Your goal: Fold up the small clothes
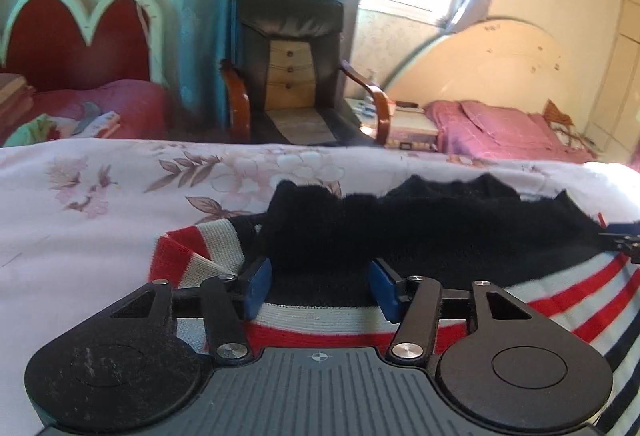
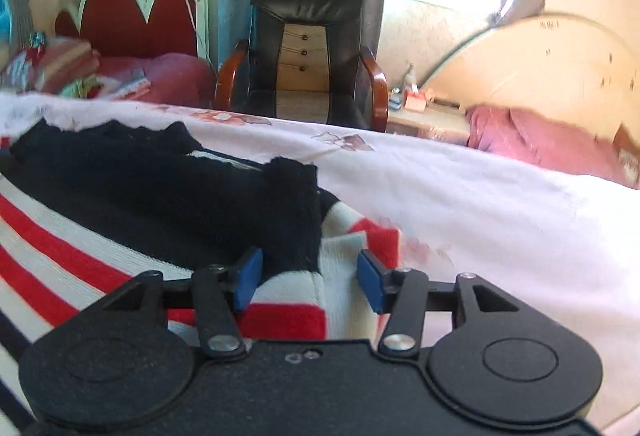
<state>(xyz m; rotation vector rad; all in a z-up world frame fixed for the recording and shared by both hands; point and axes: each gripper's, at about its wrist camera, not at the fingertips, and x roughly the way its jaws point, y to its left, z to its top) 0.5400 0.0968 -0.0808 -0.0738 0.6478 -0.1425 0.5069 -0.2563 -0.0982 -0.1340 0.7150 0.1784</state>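
Now both my left fingers (image 1: 320,286) and right fingers (image 2: 306,282) gape, empty, apparently astride the sweater (image 1: 420,228) hem on the bed (image 1: 100,228), ready to pinch.

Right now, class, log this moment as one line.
left claw: open over striped sweater | right claw: open at sweater edge | surface: floral sheet | fold: not yet done

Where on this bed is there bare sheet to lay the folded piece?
Bare floral sheet runs right of the striped sweater, up to the pink pillow; more lies left of it. The middle, under both open grippers, is crowded.
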